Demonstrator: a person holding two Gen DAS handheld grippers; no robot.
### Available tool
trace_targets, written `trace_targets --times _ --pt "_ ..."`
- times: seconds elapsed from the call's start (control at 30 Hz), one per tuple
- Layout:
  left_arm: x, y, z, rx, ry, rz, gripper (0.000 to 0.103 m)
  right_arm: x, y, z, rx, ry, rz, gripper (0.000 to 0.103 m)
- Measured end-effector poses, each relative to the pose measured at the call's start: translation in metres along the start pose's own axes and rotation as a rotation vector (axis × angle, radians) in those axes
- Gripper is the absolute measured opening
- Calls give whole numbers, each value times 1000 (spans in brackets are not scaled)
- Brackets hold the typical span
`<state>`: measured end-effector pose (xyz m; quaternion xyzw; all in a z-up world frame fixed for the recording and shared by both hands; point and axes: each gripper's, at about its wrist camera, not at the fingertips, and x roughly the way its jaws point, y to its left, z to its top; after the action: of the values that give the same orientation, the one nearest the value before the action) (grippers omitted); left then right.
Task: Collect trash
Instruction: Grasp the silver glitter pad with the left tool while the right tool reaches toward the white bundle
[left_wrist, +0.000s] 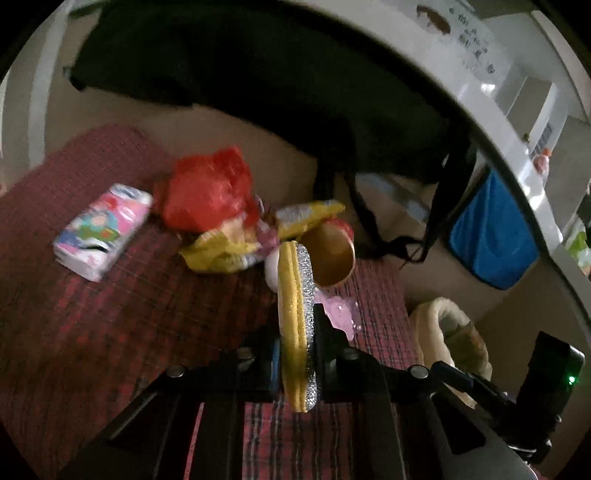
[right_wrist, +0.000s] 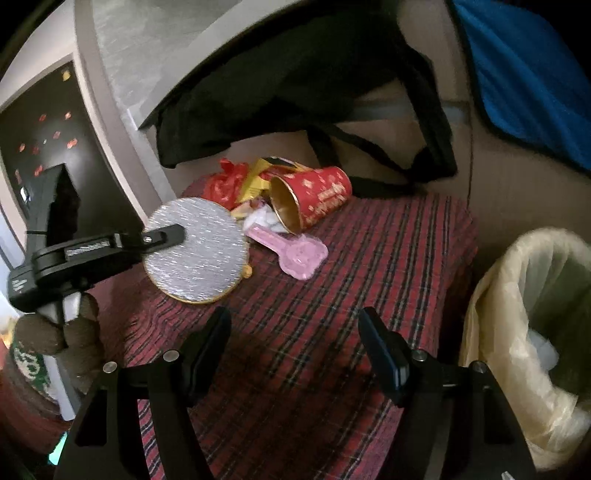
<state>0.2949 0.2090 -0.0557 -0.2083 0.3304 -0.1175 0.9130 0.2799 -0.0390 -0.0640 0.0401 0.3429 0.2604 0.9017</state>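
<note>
left gripper (left_wrist: 295, 332): closed on the round scouring pad (left_wrist: 297, 325), silver glitter on one face, yellow on the other, held on edge above the table.
right gripper (right_wrist: 295, 350): jaws wide apart, nothing between them, over the plaid tablecloth (right_wrist: 351, 295).
trash pile: red paper cup (right_wrist: 314, 199) tipped on its side with its gold inside showing, red plastic bag (left_wrist: 207, 188), yellow wrappers (left_wrist: 218, 251), pink plastic piece (right_wrist: 291, 254), all at the table's far side.
tissue pack (left_wrist: 103, 229): left of the pile, apart from it.
bin (right_wrist: 532, 332): lined with a pale yellow bag, just beside the table's right edge.
black bag (left_wrist: 258, 92): hangs behind the table.
</note>
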Motion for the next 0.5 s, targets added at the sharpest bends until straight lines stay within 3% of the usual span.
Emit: trace_targets --times 0.17,0.3,0.5 --pt "-55 10 5 36 -145 104 14 11 17 30 -61 -39 -15 69" --pt "-83 26 11 63 -223 184 14 45 32 79 -56 -75 -61 69" --pt "-96 67 14 10 -236 194 14 109 23 139 113 -106 -179 69"
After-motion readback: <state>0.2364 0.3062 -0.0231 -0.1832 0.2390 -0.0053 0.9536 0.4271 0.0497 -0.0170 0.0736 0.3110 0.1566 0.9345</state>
